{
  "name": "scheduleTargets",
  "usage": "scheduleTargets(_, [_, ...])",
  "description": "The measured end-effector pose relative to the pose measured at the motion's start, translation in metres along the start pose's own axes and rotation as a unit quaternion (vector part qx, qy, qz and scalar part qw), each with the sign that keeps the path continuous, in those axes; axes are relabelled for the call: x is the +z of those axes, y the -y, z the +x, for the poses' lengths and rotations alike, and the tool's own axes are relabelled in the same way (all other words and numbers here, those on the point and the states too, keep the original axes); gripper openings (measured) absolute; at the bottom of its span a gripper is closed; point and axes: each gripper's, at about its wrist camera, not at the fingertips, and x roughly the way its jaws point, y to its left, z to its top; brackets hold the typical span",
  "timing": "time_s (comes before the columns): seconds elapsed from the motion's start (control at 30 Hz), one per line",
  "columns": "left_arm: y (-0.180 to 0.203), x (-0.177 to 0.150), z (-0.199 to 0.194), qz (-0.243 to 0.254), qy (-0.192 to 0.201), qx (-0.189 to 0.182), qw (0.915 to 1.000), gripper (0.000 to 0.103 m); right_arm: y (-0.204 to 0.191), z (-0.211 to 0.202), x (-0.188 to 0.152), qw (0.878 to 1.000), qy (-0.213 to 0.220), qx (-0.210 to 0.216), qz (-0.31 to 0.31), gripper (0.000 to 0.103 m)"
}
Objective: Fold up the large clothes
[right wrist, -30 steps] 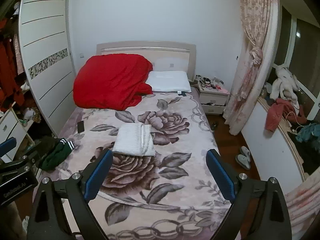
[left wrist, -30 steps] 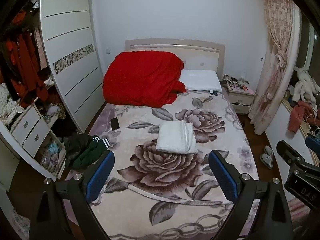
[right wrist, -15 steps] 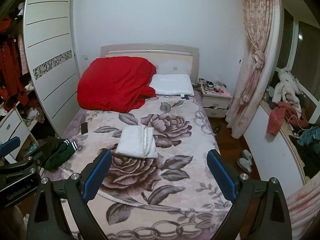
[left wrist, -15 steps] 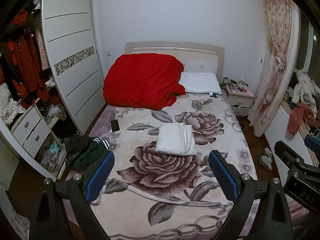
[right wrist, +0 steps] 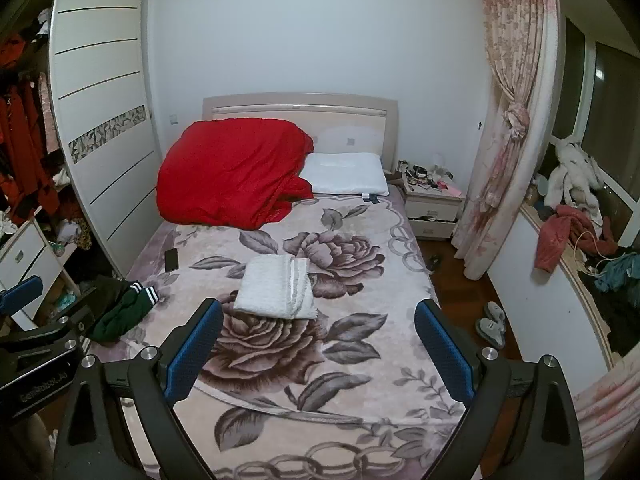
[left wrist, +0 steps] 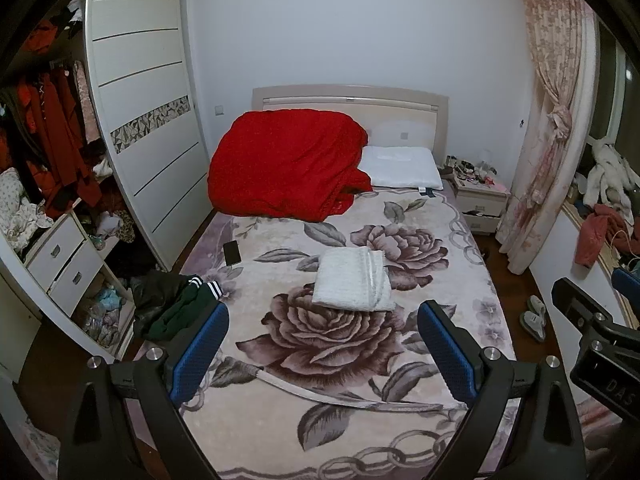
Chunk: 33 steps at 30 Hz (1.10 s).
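Bedroom, standing at the foot of the bed (left wrist: 460,432), floral blanket on top. Both my grippers are up off the surface, spread wide, holding nothing: left gripper (left wrist: 322,354), right gripper (right wrist: 318,350). Past my fingers, mid-bed, the white garment (left wrist: 352,280) lies as a neat folded rectangle, well clear of both tools. Dark green clothes (left wrist: 176,304) hang off the bed's left edge, phone (left wrist: 232,252) just beyond them. Further back: red duvet (left wrist: 288,168) heaped against the headboard, white pillow (left wrist: 402,168) beside it. Over the last second both views have pulled back and lifted slightly; garment hasn't shifted. My read: white piece is done, I'm backing off. Green pile looks like the next candidate.
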Motion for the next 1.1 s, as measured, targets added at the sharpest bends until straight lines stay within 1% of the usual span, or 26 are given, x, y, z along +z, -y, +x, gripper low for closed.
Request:
scheduleTargets(0.27, [-0.001, -0.001, -0.003, 0.001, 0.001, -0.001, 1.0, 0.096, -0.003, -0.004, 0.001, 1.0, 0.006, 0.001, -0.004, 0.098])
scheduleTargets(0.6, [0.001, 0.0, -0.01, 0.002, 0.007, 0.003, 1.0, 0.096, -0.004, -0.004, 0.002, 1.0, 0.003, 0.005, -0.005, 0.099])
scheduleTargets(0.83, [0.005, 0.001, -0.016, 0.005, 0.008, -0.004, 0.9999, 0.096, -0.005, -0.001, 0.005, 1.0, 0.001, 0.01, -0.006, 0.099])
scheduleTargets(1.1, [0.006, -0.002, -0.019, 0.003, 0.012, -0.002, 0.9999, 0.096, -0.009, -0.003, 0.003, 1.0, -0.001, 0.01, -0.008, 0.099])
